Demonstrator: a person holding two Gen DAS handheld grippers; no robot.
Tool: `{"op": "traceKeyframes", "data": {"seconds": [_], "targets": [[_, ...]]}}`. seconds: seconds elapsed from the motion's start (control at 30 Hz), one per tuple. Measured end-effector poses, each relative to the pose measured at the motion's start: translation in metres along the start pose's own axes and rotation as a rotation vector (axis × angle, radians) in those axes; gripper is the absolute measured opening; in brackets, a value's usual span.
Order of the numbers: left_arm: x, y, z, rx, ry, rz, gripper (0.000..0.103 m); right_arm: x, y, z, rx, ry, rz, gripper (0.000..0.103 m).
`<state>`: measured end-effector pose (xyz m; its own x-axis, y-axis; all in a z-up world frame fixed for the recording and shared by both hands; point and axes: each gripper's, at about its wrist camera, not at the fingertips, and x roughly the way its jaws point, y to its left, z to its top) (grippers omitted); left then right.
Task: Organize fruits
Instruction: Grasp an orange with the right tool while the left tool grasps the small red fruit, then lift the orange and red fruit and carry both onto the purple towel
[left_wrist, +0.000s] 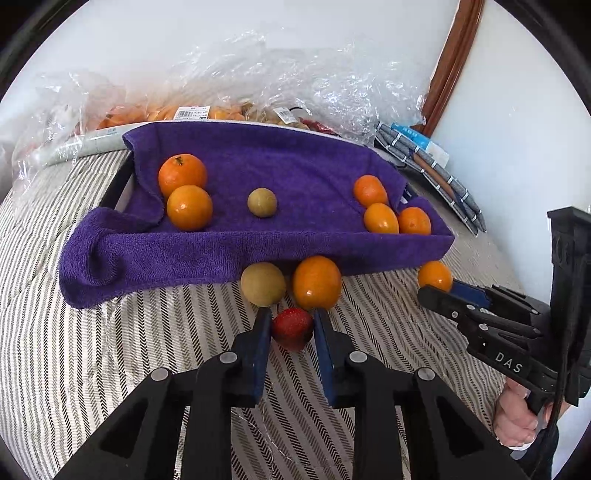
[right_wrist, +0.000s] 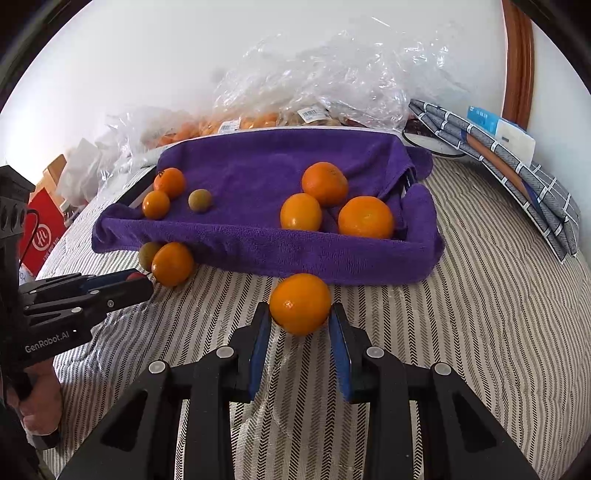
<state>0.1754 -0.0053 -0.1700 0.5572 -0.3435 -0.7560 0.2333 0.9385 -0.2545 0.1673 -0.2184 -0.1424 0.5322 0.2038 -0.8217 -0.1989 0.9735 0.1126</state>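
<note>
Purple towel-lined tray (left_wrist: 258, 243) on the bed already holds six fruits. My left gripper (left_wrist: 291, 328) clamps a strawberry (left_wrist: 291, 326); my right gripper (right_wrist: 300, 314) brackets an orange (right_wrist: 300, 302), jaws barely touching. Two more wait beside the tray.

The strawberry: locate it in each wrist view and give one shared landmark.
Left wrist: strawberry low centre, between the left gripper's jaws.
Right wrist: only a red sliver at far left, between those jaws.
Shared landmark: purple towel.
</note>
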Motion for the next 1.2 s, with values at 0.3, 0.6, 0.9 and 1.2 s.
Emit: {"op": "traceKeyframes", "data": {"seconds": [0.3,0.6,0.9,1.2], "targets": [[-0.012,0.007,-0.001,-0.034,-0.066,-0.015,0.023,0.004,-0.007,0.001,0.044,0.019,-0.023,0.032],[-0.023,0.006,0.0,-0.032,-0.137,-0.008,0.023,-0.005,-0.002,0.0,0.022,-0.034,-0.005,0.032],[-0.028,0.016,0.002,-0.074,-0.183,0.024,0.023,-0.01,-0.002,-0.002,0.019,-0.054,0.026,0.032],[-0.036,0.022,0.002,-0.103,-0.216,0.032,0.023,-0.013,-0.005,-0.001,0.034,-0.072,0.047,0.032]]}}
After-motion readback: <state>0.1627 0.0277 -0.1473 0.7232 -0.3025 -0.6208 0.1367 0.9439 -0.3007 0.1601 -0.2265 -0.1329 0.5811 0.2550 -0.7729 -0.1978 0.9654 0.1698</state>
